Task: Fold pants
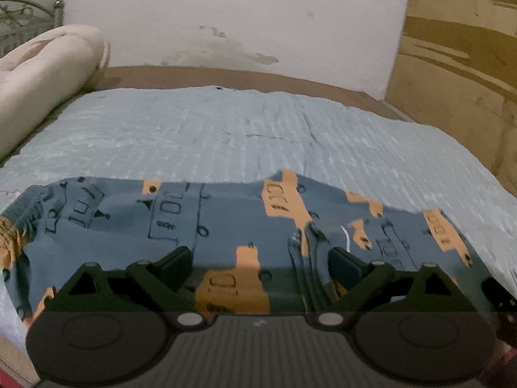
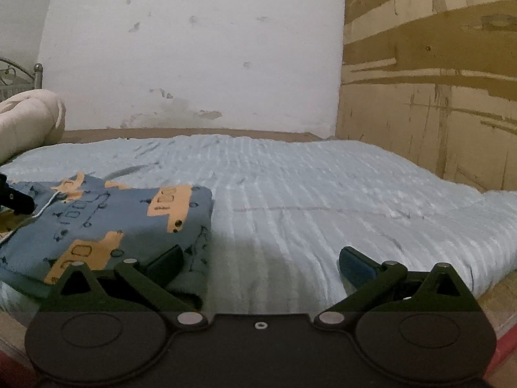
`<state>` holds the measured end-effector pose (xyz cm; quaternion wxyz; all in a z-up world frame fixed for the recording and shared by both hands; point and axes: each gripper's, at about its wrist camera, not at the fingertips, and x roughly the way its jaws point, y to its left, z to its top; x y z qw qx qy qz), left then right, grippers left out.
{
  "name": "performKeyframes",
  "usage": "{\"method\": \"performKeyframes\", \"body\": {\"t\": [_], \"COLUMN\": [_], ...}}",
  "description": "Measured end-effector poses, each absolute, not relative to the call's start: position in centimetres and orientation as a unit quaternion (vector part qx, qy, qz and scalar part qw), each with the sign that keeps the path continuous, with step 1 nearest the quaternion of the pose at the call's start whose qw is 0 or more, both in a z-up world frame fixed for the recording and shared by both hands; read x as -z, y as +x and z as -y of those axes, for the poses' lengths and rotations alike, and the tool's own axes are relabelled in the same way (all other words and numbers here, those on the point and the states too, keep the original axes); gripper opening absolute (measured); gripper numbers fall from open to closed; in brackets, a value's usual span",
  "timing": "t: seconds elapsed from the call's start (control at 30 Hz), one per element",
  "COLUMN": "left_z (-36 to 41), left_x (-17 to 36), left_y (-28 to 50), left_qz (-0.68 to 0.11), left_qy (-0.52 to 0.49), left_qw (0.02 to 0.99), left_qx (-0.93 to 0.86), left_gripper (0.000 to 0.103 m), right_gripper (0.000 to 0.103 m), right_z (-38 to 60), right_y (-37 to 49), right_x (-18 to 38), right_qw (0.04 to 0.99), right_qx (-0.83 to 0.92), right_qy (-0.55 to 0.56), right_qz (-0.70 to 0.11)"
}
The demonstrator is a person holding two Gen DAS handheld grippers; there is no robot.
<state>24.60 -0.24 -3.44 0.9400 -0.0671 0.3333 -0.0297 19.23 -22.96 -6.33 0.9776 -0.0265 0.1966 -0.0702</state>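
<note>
The pants [image 1: 226,220] are blue with orange vehicle prints and lie folded in a flat band on the light blue bedspread [image 1: 210,129]. My left gripper [image 1: 260,265] hovers low over their near edge, open, with cloth under the gap and neither finger pinching it. In the right wrist view the pants [image 2: 113,220] lie at the left as a neat stack. My right gripper [image 2: 258,265] stands open just past their right edge; its left finger [image 2: 168,260] is over the cloth and its right finger [image 2: 355,265] over the bare bedspread [image 2: 323,194]. A white drawstring shows on the pants.
A rolled cream blanket [image 1: 42,74] lies at the bed's left end, in front of a metal bed frame [image 1: 19,13]. A stained white wall [image 2: 194,48] backs the bed. A taped cardboard panel [image 2: 436,80] stands at the right. The bedspread stretches wide beyond the pants.
</note>
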Motion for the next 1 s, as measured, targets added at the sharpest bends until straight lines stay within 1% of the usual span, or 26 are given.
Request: {"method": "performKeyframes", "body": {"t": [0.13,0.27,0.4,0.53,0.8,1.0], "left_z": [0.0,0.0,-0.1,0.1,0.8,0.7], "left_x": [3.7,3.9,4.0,4.2,4.5,4.4], "left_y": [25.8,26.2,26.5,26.4,23.5,21.3], "left_qz": [-0.338,-0.337,-0.338,-0.341,-0.329,-0.318], "left_qy": [-0.086,-0.095,-0.102,-0.089,-0.052,-0.040], "left_qw": [0.937,0.937,0.936,0.936,0.943,0.947], "left_qx": [0.014,0.004,0.001,0.000,0.004,0.005], "left_gripper": [0.098,0.099,0.100,0.100,0.100,0.100], "right_gripper": [0.102,0.102,0.102,0.102,0.102,0.102], "right_z": [22.7,22.6,23.2,23.9,23.6,23.6], "right_y": [21.1,24.7,28.5,30.3,25.9,22.1], "right_x": [5.6,5.1,4.9,5.4,7.1,6.8], "right_qw": [0.979,0.977,0.971,0.966,0.968,0.970], "right_qx": [0.050,0.039,0.041,0.041,0.047,0.058], "right_qy": [-0.046,-0.072,-0.084,-0.067,-0.073,-0.074], "right_qz": [-0.190,-0.196,-0.222,-0.248,-0.236,-0.224]}}
